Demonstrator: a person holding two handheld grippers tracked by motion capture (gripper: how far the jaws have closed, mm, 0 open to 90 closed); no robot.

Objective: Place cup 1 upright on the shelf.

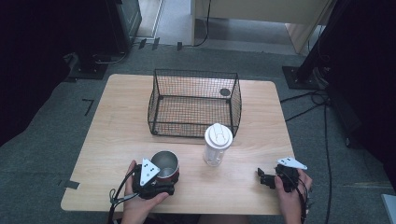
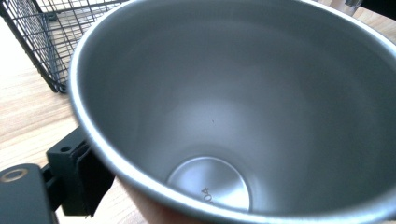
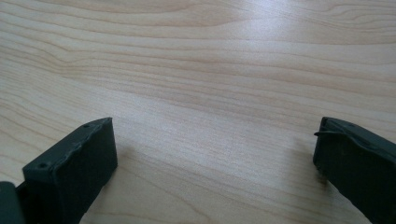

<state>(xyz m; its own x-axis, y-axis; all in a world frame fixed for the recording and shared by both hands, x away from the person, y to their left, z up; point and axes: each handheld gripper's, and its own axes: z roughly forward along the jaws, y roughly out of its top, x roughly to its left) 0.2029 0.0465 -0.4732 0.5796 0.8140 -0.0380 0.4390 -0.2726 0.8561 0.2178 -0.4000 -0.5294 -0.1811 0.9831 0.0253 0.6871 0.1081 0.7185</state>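
The steel cup (image 1: 165,164) stands at the lower left of the high view, near the table's front edge, with the left gripper (image 1: 156,179) pressed against its near side. In the left gripper view the cup (image 2: 243,107) takes up most of the frame; its rim is cut off at the top, right and bottom edges, so its outside wall is scarcely seen apart from a reddish strip at the bottom. One black jaw sits against the cup's outer wall at the lower left of that view, while the other jaw is hidden behind the cup. The jaws appear closed onto the cup's wall. On the cup's inner base a stamped mark reads "04"; anything before those digits is lost in the glare.

Right of the cup, in the middle of the high view, a clear bottle with a white lid (image 1: 217,143) stands upright, well apart from the cup. Any print on it is too small to read. Just behind it sits a black wire basket (image 1: 194,102), whose corner also shows at the upper left of the left gripper view (image 2: 42,42).

The right gripper (image 1: 267,178) rests at the lower right of the high view, held by a hand (image 1: 292,193). In its own view its jaws stand wide apart over bare wooden table (image 3: 210,84), gripping nothing.
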